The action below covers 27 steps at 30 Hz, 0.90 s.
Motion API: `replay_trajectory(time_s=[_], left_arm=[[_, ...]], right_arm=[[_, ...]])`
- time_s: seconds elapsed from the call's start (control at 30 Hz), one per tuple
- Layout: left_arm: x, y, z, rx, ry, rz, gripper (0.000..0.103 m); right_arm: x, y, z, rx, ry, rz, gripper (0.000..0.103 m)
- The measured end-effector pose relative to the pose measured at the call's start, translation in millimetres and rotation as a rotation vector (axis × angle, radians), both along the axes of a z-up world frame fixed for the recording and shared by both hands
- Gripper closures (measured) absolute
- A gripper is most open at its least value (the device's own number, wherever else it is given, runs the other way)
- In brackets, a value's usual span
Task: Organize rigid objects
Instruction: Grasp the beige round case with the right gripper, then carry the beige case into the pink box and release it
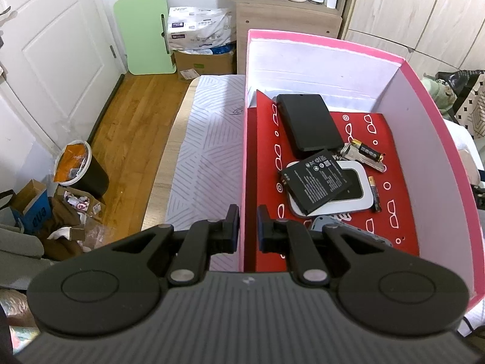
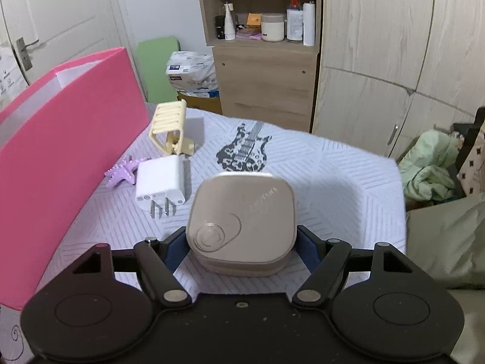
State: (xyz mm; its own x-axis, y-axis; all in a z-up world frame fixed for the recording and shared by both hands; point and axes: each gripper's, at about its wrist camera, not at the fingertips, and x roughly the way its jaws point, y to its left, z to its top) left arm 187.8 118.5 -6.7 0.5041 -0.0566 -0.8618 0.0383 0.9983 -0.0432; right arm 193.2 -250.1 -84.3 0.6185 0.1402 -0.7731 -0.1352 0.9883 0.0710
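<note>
Right gripper (image 2: 241,244) astride beige case (image 2: 242,212)

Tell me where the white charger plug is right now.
In the right wrist view, the white charger plug lies on the patterned bed cover, prongs toward the camera, left of the beige case, with the purple starfish and pink box on its left.

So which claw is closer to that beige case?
Right. The right claw straddles the beige case on the bed; the left claw is clamped on the pink box's wall, case out of its view.
</note>
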Motion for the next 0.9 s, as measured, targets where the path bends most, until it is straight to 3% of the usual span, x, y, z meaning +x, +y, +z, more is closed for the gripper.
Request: replay_trajectory(time_s=[0.27,0.47,0.73,0.9], left_arm=[[0.9,2.8,-0.4,-0.011,0.006,0.004,0.093],[5.9,-0.1,0.6,0.017,0.027,-0.022,0.093],[9.7,0.2,-0.3,0.029,0.029,-0.031,0.093],[8.4,2.4,-0.8,0.016,0.023,-0.033,0.093]], right_arm=[[-15.6,2.6,2.1,0.016,-0.079,-0.053,0.025],[-38.2,16.5,39.6,0.026,-0.163,-0.02,0.025],[-51.9,58.5,84.2,0.146,-0.234,0.171,0.025],[-43.2,99.1,106.7,0.109,-0.232,0.346,0.025]])
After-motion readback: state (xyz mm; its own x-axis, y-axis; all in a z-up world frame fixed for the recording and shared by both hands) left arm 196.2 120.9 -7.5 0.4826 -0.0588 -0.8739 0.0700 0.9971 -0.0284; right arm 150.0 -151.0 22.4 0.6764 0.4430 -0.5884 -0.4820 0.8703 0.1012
